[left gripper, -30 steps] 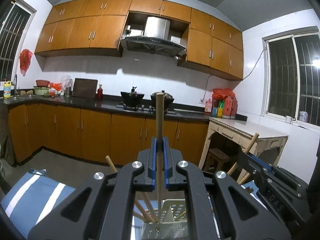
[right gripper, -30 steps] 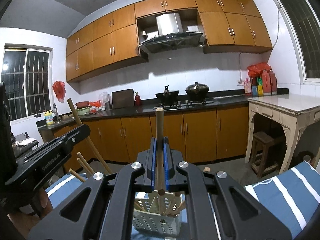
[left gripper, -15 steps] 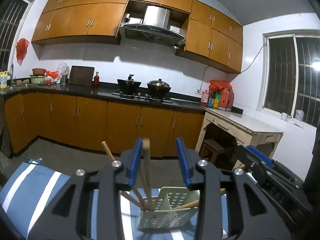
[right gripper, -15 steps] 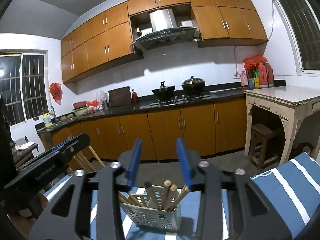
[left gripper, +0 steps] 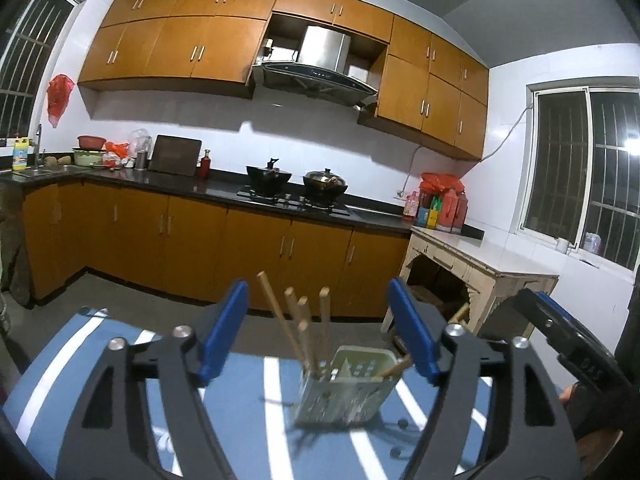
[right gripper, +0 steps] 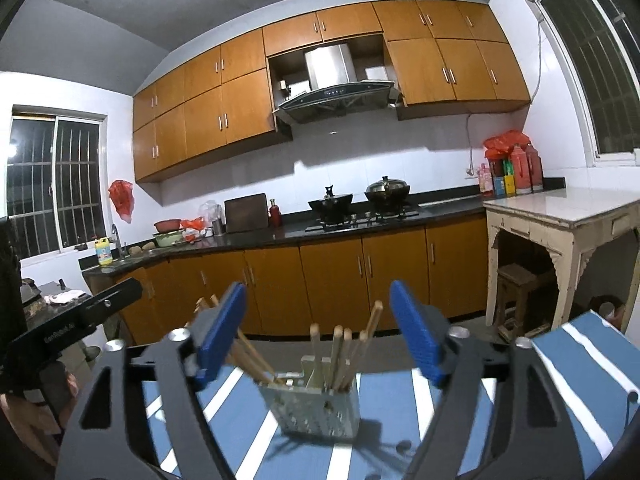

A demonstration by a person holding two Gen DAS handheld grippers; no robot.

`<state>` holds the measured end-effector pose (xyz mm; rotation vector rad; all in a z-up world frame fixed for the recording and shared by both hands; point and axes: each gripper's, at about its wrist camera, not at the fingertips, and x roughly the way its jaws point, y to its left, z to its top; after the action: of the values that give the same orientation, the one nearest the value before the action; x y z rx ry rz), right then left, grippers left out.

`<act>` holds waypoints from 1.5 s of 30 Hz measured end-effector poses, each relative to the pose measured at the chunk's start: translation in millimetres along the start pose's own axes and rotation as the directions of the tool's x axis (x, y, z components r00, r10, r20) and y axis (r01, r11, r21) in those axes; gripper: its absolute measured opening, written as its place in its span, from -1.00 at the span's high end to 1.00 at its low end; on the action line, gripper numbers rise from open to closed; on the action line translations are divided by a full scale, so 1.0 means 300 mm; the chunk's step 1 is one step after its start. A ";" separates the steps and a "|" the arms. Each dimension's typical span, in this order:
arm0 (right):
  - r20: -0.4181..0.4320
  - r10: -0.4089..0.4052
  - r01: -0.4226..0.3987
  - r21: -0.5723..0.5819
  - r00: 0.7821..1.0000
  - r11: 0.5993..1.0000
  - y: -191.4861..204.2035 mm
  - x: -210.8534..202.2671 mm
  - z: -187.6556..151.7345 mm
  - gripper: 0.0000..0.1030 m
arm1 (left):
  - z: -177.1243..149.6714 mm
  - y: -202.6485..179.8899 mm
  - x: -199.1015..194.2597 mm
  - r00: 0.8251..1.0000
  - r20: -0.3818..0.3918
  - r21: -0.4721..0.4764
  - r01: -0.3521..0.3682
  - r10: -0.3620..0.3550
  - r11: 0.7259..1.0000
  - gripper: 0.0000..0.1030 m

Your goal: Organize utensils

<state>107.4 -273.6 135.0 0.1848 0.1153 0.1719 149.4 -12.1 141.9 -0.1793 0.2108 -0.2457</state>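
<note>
Utensil holder point(left gripper: 346, 390), pale perforated plastic, stands on the blue/white striped cloth point(left gripper: 80, 360), w/ wooden chopsticks point(left gripper: 304, 332) sticking up out of it. In left wrist view it sits ahead of & between the two blue pads, a bit toward the right-hand one; sticks lean left, one stub pokes out the right side. In right wrist view the holder point(right gripper: 316, 408) is ahead, roughly centred between the pads, sticks point(right gripper: 340, 354) fanned across at least two compartments; which stick sits in which I can't tell.

Left gripper point(left gripper: 318, 334): jaws spread wide & opening, nothing pinched; sticks show between the pads but aren't touched. Right gripper point(right gripper: 318, 330): same, spread & opening, empty; its body also shows at right edge of left view.

Step, as I read it: drop-off into the holder done, both grippers letting go and clear of the sticks. No loose utensils visible on the cloth, so task may be near done, can't confirm beyond the frames.

Next move probably needs: pull clear w/o knocking the leaning sticks or tipping the light holder, then look for anything left to sort.
</note>
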 end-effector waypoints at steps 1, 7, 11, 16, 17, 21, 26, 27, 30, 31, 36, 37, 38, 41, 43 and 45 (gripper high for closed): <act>-0.008 0.010 -0.010 0.005 1.000 1.000 0.004 -0.028 -0.021 -0.68 | -0.012 0.004 -0.024 1.000 -0.004 0.003 -0.006 0.006 1.000 -0.54; -0.042 -0.004 0.002 -0.054 0.999 0.999 0.062 -0.129 -0.117 -0.97 | -0.134 0.012 -0.184 0.997 -0.034 0.066 -0.070 0.072 0.995 -0.90; -0.070 -0.030 0.025 -0.062 0.997 0.998 0.085 -0.187 -0.182 -0.97 | -0.221 0.012 -0.264 0.989 -0.056 0.107 -0.127 0.133 0.986 -0.92; -0.124 -0.086 0.079 -0.065 0.989 0.995 0.096 -0.251 -0.277 -0.97 | -0.328 0.035 -0.353 0.976 -0.093 0.122 -0.188 0.199 0.975 -0.92; -0.141 -0.091 0.082 -0.066 0.986 0.994 0.096 -0.257 -0.291 -0.97 | -0.342 0.039 -0.367 0.974 -0.096 0.123 -0.195 0.207 0.973 -0.92; -0.172 -0.118 0.108 -0.068 0.978 0.992 0.095 -0.283 -0.334 -0.97 | -0.398 0.037 -0.415 0.966 -0.091 0.141 -0.227 0.241 0.964 -0.92; -0.169 -0.136 0.120 -0.098 0.976 0.988 0.109 -0.320 -0.388 -0.97 | -0.432 0.023 -0.433 0.960 -0.085 0.156 -0.253 0.268 0.955 -0.92; -0.173 -0.137 0.121 -0.100 0.975 0.988 0.109 -0.325 -0.399 -0.97 | -0.441 0.024 -0.435 0.959 -0.087 0.159 -0.254 0.270 0.954 -0.92; -0.185 -0.135 0.119 -0.094 0.973 0.988 0.106 -0.337 -0.423 -0.97 | -0.466 0.020 -0.434 0.956 -0.096 0.172 -0.260 0.279 0.950 -0.92; -0.190 -0.136 0.120 -0.094 0.972 0.988 0.104 -0.339 -0.432 -0.97 | -0.474 0.019 -0.435 0.955 -0.097 0.176 -0.260 0.280 0.949 -0.92; -0.205 -0.144 0.128 -0.089 0.968 0.988 0.096 -0.346 -0.462 -0.97 | -0.500 0.015 -0.443 0.954 -0.099 0.189 -0.260 0.282 0.947 -0.92; -0.207 -0.143 0.127 -0.088 0.968 0.988 0.095 -0.347 -0.465 -0.97 | -0.506 0.017 -0.443 0.954 -0.103 0.187 -0.259 0.281 0.948 -0.92; -0.210 -0.144 0.128 -0.087 0.967 0.988 0.095 -0.346 -0.470 -0.97 | -0.505 0.018 -0.440 0.954 -0.106 0.185 -0.258 0.280 0.948 -0.92; -0.215 -0.147 0.130 -0.090 0.966 0.987 0.094 -0.348 -0.482 -0.97 | -0.519 0.024 -0.442 0.955 -0.112 0.179 -0.252 0.275 0.951 -0.92; -0.215 -0.147 0.130 -0.091 0.966 0.987 0.095 -0.347 -0.485 -0.97 | -0.530 0.026 -0.443 0.955 -0.113 0.179 -0.251 0.273 0.951 -0.92; -0.213 -0.146 0.129 -0.092 0.966 0.987 0.095 -0.348 -0.486 -0.97 | -0.538 0.026 -0.446 0.956 -0.116 0.180 -0.248 0.271 0.952 -0.92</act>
<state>-18.2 -239.7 8.4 0.0798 0.3405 0.0574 -12.6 5.9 9.8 0.0308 0.3485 -0.0119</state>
